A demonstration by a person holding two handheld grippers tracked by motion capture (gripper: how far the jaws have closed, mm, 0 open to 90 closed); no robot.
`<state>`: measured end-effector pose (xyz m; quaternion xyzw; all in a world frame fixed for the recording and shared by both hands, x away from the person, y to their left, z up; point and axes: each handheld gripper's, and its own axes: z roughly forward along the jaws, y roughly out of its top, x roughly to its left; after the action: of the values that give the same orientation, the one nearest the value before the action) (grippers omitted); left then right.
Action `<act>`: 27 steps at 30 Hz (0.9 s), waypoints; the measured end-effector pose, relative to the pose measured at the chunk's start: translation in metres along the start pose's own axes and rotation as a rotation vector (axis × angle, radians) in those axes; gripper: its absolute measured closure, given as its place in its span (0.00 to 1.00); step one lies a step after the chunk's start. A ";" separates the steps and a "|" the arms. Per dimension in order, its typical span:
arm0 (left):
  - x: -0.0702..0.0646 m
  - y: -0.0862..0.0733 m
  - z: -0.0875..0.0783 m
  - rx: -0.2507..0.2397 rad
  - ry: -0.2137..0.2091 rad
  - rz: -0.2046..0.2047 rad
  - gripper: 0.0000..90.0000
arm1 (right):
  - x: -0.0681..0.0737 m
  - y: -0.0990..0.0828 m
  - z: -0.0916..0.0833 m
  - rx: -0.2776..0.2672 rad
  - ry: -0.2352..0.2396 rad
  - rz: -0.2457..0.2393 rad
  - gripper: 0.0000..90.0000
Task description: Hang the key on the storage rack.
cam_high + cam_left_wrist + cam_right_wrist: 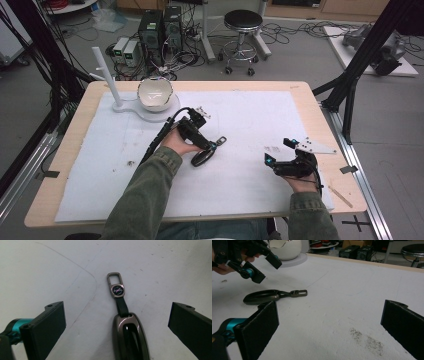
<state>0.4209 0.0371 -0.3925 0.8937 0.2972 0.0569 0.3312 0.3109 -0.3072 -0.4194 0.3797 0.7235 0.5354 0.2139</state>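
Currently I am holding my left tool (216, 147) released, jaws spread wide, over the key fob (130, 340), which is lying flat on the white counter (250, 180) mat between them, clasp (114, 280) pointing away. My right tool (278, 152) is resting released, well right of it.

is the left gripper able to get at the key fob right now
Probably yes. The left gripper hangs just above the key fob, its jaws open wide to either side, with nothing between them on the white mat.

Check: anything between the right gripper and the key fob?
Nothing: bare white mat between right gripper and key fob, per right gripper view.
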 end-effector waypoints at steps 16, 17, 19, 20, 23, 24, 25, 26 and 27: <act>-0.011 0.028 0.040 0.284 -0.031 0.061 0.06 | -0.002 -0.001 0.001 0.005 0.009 -0.001 0.01; -0.010 0.028 0.040 0.285 -0.025 0.051 0.07 | -0.002 -0.001 0.001 0.006 0.006 -0.001 0.01; -0.009 0.029 0.040 0.292 -0.030 0.027 0.12 | -0.001 -0.001 0.001 0.011 0.010 0.009 0.01; -0.008 0.029 0.040 0.302 -0.039 0.014 0.16 | -0.001 -0.001 0.001 0.010 0.011 0.007 0.01; -0.007 0.029 0.043 0.340 -0.081 0.012 0.32 | -0.001 -0.001 0.001 0.009 0.014 0.008 0.01; -0.008 0.028 0.043 0.344 -0.071 0.016 0.35 | -0.002 -0.001 0.001 0.005 0.013 0.005 0.01; -0.009 0.028 0.043 0.346 -0.051 0.027 0.37 | -0.002 -0.001 0.001 0.005 0.013 0.006 0.01; -0.009 0.029 0.044 0.343 -0.033 0.026 0.40 | -0.002 -0.001 0.001 0.004 0.011 0.002 0.01; -0.009 0.029 0.044 0.346 -0.028 0.028 0.41 | -0.001 -0.001 0.001 0.008 0.014 0.011 0.01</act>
<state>0.4409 -0.0102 -0.4081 0.9422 0.2854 -0.0028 0.1757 0.3122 -0.3077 -0.4209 0.3808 0.7250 0.5362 0.2045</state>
